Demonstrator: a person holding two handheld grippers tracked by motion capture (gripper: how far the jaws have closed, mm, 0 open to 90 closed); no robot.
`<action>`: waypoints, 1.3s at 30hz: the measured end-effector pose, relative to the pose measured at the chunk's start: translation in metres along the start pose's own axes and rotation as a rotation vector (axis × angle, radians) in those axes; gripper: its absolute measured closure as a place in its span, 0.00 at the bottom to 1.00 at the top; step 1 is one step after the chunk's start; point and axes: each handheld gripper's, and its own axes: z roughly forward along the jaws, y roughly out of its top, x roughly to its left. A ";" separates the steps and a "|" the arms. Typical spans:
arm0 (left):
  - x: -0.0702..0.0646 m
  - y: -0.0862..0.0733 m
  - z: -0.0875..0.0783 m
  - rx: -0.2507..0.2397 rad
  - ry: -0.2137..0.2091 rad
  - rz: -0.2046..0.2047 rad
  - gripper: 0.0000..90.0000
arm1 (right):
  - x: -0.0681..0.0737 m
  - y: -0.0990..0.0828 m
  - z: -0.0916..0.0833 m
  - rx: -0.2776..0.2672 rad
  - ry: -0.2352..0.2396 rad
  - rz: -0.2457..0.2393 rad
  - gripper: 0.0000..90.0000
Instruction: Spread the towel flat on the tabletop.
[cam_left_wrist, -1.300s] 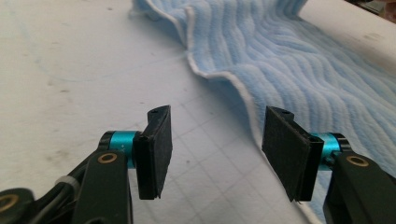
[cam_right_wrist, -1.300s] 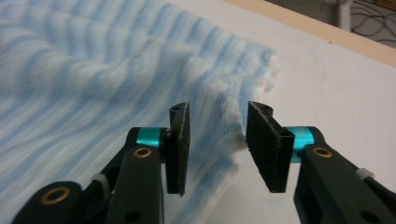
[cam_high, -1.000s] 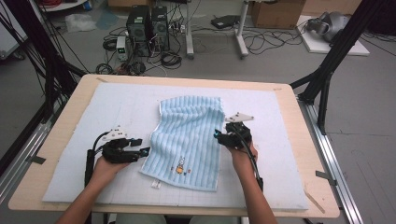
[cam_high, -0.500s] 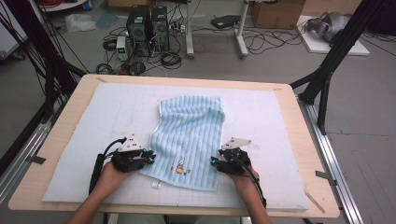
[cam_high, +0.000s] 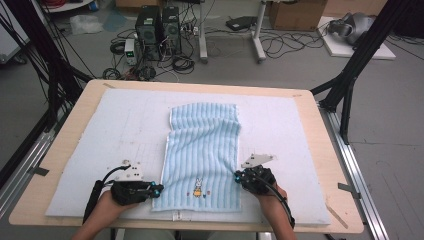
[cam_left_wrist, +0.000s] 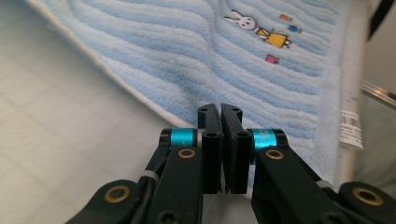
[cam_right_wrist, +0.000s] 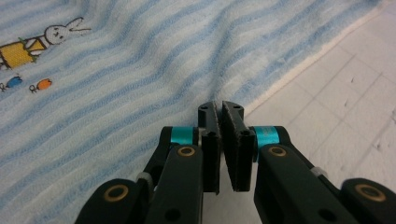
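Both hands have dropped back along the towel's long sides over the last second. They now sit at the near corners of the light-blue striped terry towel (cam_high: 205, 145), the end with the embroidered rabbit (cam_high: 198, 188).

- **Towel:** it lies flat and lengthwise on the white foam pad (cam_high: 110, 130). Its small white care label (cam_left_wrist: 350, 128) pokes out at the near hem.
- **Left gripper (cam_high: 159, 190):** it is at the towel's near-left corner. Its jaws have just been closing, and in the left gripper view (cam_left_wrist: 220, 108) the pads stand together at the white side hem. I can't see cloth between them, but the hem runs right into the tips.
- **Right gripper (cam_high: 237, 176):** it is at the towel's right edge, just up from the near corner. It has also just been closing, and its pads are together in the right gripper view (cam_right_wrist: 219, 105). A crease in the pile runs up from the tips, so I read this as a pinch on the edge.

My read is that both corners are now nipped, so the grasp is made and the lift for a fold away from me comes next.

The only container I see is a brown cardboard box (cam_high: 295, 12) on the floor far beyond the towel. I can't tell what is in it.
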 end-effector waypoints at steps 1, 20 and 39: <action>-0.002 0.000 0.000 -0.004 -0.011 0.010 0.96 | 0.002 -0.001 -0.002 0.006 0.001 -0.013 0.95; 0.019 0.035 0.044 -0.019 0.147 0.004 0.48 | 0.006 0.020 0.032 -0.095 0.060 0.016 0.68; -0.015 0.010 0.014 0.026 -0.020 0.020 0.96 | 0.027 0.002 0.007 -0.026 0.299 -0.055 0.89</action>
